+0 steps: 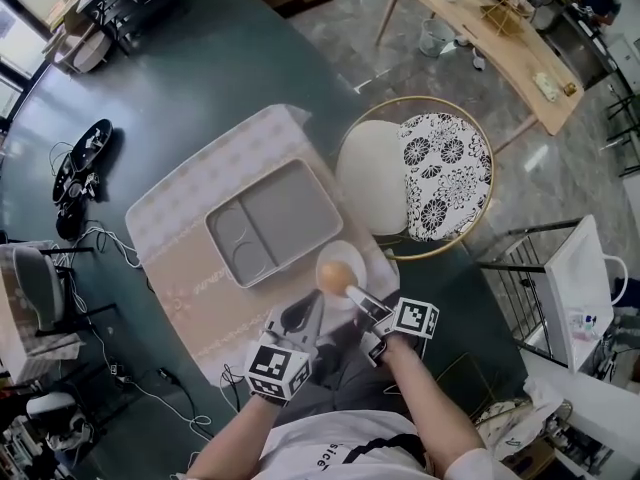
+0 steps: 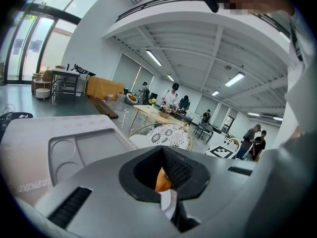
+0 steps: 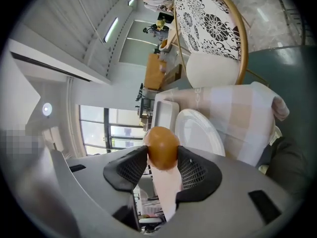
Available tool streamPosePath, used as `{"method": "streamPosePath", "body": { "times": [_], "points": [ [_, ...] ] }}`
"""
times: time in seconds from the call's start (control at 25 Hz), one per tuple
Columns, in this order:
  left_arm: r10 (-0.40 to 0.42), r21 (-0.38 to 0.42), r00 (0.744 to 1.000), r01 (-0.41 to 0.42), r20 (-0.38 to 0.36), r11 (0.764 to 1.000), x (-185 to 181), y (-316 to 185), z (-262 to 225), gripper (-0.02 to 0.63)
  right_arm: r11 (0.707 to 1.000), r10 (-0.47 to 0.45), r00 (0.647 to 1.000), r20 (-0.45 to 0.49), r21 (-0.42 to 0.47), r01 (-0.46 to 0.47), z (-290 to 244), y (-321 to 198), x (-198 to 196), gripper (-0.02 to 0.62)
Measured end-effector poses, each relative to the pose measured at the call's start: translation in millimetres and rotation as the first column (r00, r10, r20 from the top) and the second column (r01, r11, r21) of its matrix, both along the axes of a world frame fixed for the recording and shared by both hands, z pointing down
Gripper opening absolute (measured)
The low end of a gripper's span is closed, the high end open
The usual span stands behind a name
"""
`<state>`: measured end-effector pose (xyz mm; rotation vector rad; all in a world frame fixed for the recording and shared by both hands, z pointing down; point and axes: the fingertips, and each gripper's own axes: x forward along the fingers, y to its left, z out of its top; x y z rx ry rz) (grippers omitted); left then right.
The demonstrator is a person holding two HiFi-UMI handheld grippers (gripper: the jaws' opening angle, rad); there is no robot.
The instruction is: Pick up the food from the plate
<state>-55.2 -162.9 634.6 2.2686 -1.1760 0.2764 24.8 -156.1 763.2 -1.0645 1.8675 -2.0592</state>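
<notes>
A round orange-brown piece of food (image 1: 337, 276) lies over the white plate (image 1: 326, 256) at the near edge of the placemat. In the right gripper view the food (image 3: 162, 148) sits between the two dark pads, and both press on its sides. My right gripper (image 1: 352, 291) reaches it from the near right and is shut on it. The plate (image 3: 199, 133) shows white just beyond. My left gripper (image 1: 303, 314) hovers beside the plate's near left, jaws apart and holding nothing. Through its gap the left gripper view shows the food (image 2: 162, 180).
A grey compartment tray (image 1: 275, 223) lies on the checked placemat (image 1: 190, 258) beyond the plate. A round chair with a patterned cushion (image 1: 445, 173) stands at the table's right edge. Cables and black gear (image 1: 78, 168) lie far left on the dark table.
</notes>
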Motion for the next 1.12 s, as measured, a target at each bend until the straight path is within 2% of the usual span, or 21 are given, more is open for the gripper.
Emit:
{"method": "streamPosePath", "body": {
  "times": [0.4,0.76,1.12],
  "points": [
    [-0.032,0.041,0.999,0.033,-0.025,0.999,-4,2,-52,0.005,0.986,-0.059,0.998,0.02,0.16,0.055,-89,-18,-17,0.199],
    [-0.099,0.095,0.995,0.101,-0.033,0.99,-32,-1,-117,0.005,0.962,-0.107,0.994,0.02,0.254,0.098,-169,-28,-43,0.199],
    [-0.073,0.219,0.994,0.09,-0.083,0.972,-25,0,-193,0.005,0.907,-0.118,0.993,0.02,0.409,0.099,-255,-40,-60,0.199]
  ]
}}
